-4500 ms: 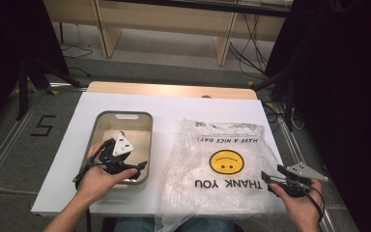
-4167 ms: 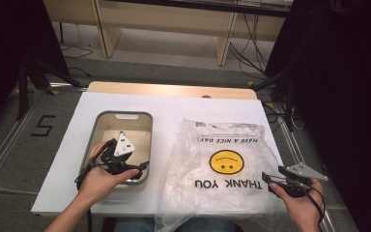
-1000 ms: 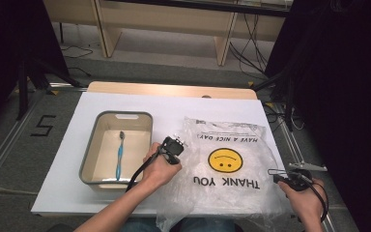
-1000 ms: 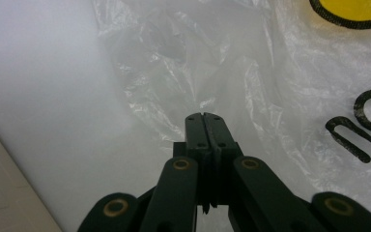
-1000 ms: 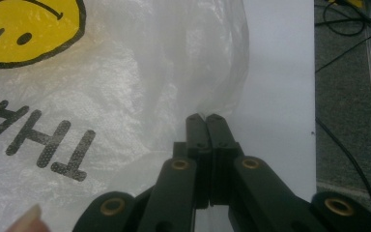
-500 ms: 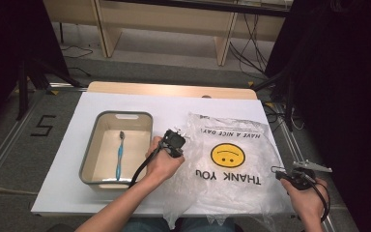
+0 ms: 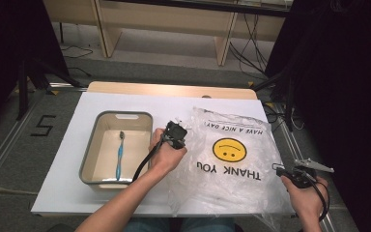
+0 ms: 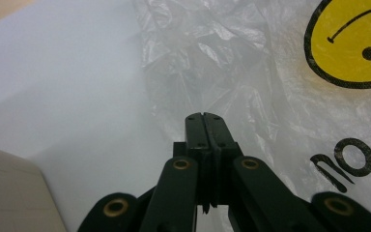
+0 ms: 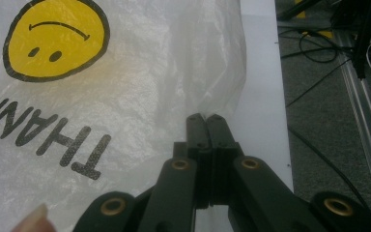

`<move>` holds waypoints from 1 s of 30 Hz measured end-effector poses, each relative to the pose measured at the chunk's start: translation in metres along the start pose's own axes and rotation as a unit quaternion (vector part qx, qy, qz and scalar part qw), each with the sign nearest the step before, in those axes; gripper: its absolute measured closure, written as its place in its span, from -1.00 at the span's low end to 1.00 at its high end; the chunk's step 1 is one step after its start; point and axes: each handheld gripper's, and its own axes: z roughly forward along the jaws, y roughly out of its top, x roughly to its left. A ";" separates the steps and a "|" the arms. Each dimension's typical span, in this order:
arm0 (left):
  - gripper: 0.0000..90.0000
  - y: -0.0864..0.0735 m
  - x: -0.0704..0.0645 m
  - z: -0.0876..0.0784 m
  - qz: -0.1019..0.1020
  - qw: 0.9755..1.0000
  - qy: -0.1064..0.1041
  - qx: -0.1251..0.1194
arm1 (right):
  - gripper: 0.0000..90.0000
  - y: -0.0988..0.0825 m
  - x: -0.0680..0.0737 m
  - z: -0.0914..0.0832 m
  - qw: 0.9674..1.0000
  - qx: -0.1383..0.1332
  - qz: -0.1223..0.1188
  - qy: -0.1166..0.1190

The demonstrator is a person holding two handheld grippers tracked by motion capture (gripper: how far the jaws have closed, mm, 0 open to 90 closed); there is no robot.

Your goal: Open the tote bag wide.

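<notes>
Worktop (image 7: pixel 77 145) carries my plastic bag (image 7: pixel 232 164), flat and unopened; toothbrush (image 7: pixel 120 154) lies in the tray (image 7: pixel 89 159), unpacked. Left gripper (image 8: pixel 206 117) and right gripper (image 9: pixel 206 118) fingers clenched empty at the bag's edges.

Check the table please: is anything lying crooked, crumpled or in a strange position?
The clear plastic bag with the yellow smiley face lies crumpled, and its print is upside down from the person's side. Its near edge seems to hang over the white table. The blue toothbrush lies neatly in the grey tray.
</notes>
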 end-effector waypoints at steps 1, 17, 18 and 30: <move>0.99 0.002 0.001 0.000 0.001 1.000 0.003 -0.002 | 1.00 0.000 0.000 0.000 1.000 0.000 0.000 0.000; 0.66 0.015 0.009 0.008 0.017 0.999 0.030 -0.017 | 0.97 0.001 0.003 0.005 1.000 -0.002 0.001 0.008; 0.66 0.015 0.009 0.008 0.019 0.999 0.031 -0.016 | 0.97 0.001 0.003 0.005 1.000 -0.002 0.001 0.008; -0.05 0.000 -0.015 -0.016 0.056 0.998 -0.015 0.004 | 0.16 0.002 0.001 -0.007 0.999 -0.029 -0.026 -0.023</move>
